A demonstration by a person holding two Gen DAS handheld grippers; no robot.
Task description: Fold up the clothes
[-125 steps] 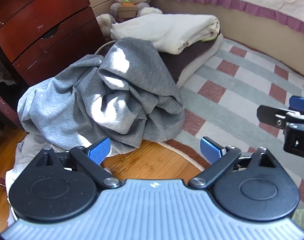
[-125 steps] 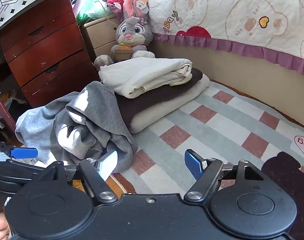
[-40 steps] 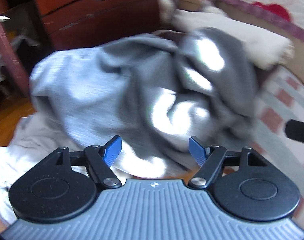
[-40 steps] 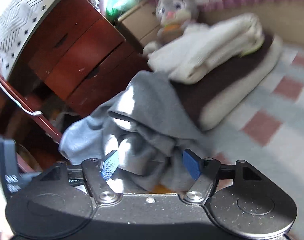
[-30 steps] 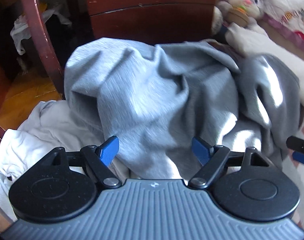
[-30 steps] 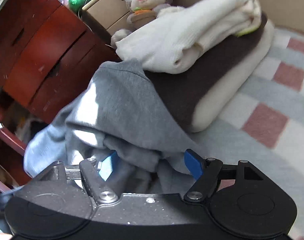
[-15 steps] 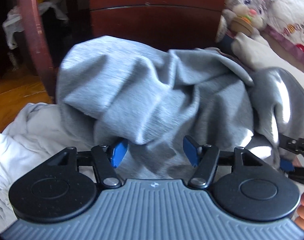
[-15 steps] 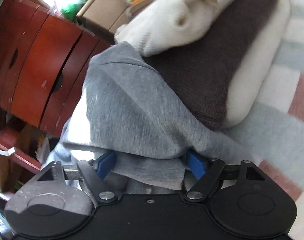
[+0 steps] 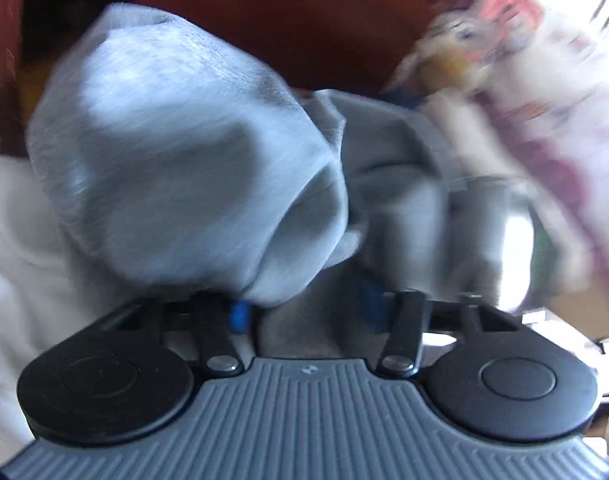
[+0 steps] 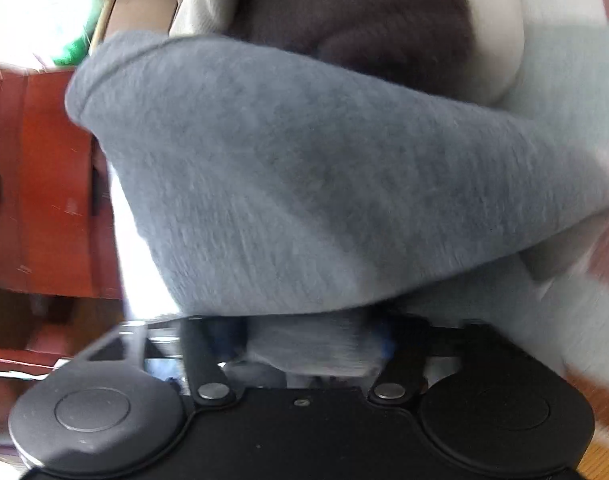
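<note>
A crumpled grey sweat garment [image 9: 176,152] fills both views. In the left wrist view a rounded fold of it bulges just ahead of my left gripper [image 9: 304,312]. The jaws are closing, with grey cloth lying between the blue pads [image 9: 237,317] and draped over the left one. In the right wrist view a broad grey panel [image 10: 304,180] hangs over my right gripper [image 10: 312,340]. Its jaws are also closing, and a bunched edge of the cloth sits between them. Both pictures are motion-blurred, so firm pressing on the cloth does not show.
A white garment [image 9: 8,240] lies left of the grey one. A red-brown wooden dresser [image 9: 304,32] stands close behind. A folded dark brown blanket [image 10: 364,8] on a cream one [image 10: 500,32] lies beyond. A plush toy [image 9: 456,48] sits at the back right.
Both grippers have dropped and pushed into the grey garment, and both pairs of jaws have narrowed around its cloth. The right wrist view has rolled.
</note>
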